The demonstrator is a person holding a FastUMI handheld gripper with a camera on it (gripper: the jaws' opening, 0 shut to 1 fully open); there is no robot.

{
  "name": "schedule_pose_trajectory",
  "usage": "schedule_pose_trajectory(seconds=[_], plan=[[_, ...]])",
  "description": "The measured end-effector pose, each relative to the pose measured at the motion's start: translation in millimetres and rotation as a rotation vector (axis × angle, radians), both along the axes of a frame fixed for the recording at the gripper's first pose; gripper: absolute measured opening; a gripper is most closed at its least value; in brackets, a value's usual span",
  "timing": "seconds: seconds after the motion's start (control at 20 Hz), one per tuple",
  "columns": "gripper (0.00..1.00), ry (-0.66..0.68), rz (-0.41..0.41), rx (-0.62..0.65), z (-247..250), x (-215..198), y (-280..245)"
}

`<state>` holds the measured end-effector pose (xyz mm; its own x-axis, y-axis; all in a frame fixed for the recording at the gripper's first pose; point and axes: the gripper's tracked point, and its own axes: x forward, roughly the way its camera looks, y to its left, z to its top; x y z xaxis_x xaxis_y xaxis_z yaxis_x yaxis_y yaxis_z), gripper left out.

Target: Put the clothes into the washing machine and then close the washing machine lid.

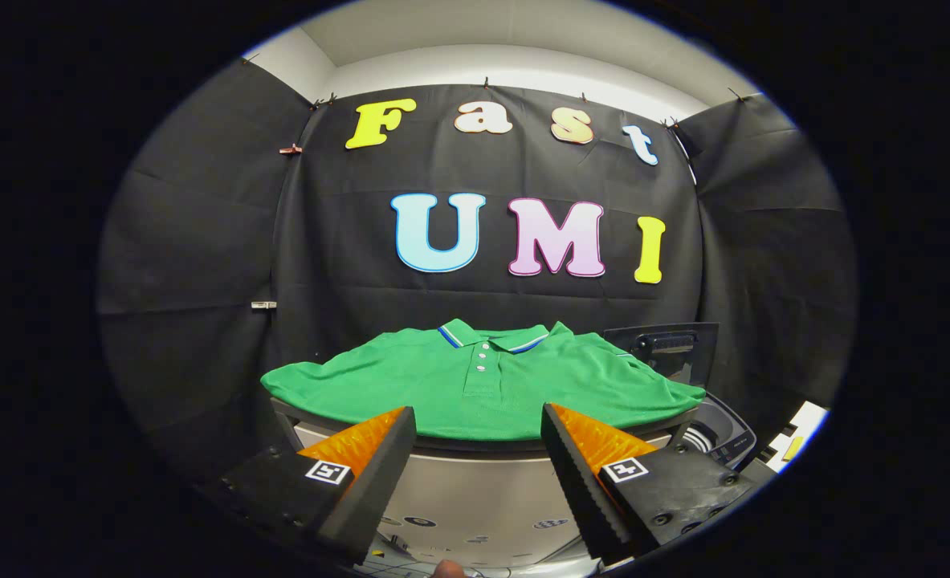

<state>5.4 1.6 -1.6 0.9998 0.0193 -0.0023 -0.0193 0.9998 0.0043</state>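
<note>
In the gripper view, the hand-held gripper is hovering with its two fingers spread wide apart, gripping nothing, and the gap between them is facing the front edge of the worktop. A green polo shirt is lying flat across the worktop just beyond the fingertips, its collar pointing toward the far edge and its buttoned placket running toward the near edge; the sleeves are draping over the left and right edges. The shirt is not touching either finger. Beside the right edge of the worktop, the washing machine is standing with its lid raised upright, and part of the drum opening is showing below the shirt's right sleeve. Black cloth is hanging behind the worktop.
</note>
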Motion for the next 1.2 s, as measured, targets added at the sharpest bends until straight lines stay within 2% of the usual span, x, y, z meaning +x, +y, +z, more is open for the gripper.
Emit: schedule_pose_trajectory(seconds=[0.6, 0.8, 0.95, 1.2], plan=[[0.98, 0.013, 0.027, 0.009, 10.5, 17.7, 5.1], [0.98, 0.057, 0.031, 0.036, 31.2, 49.0, 7.4], [0.98, 0.168, -0.055, -0.004, 28.5, 84.3, -9.9], [0.99, 0.292, -0.041, 0.073, 37.8, 142.3, -0.8]])
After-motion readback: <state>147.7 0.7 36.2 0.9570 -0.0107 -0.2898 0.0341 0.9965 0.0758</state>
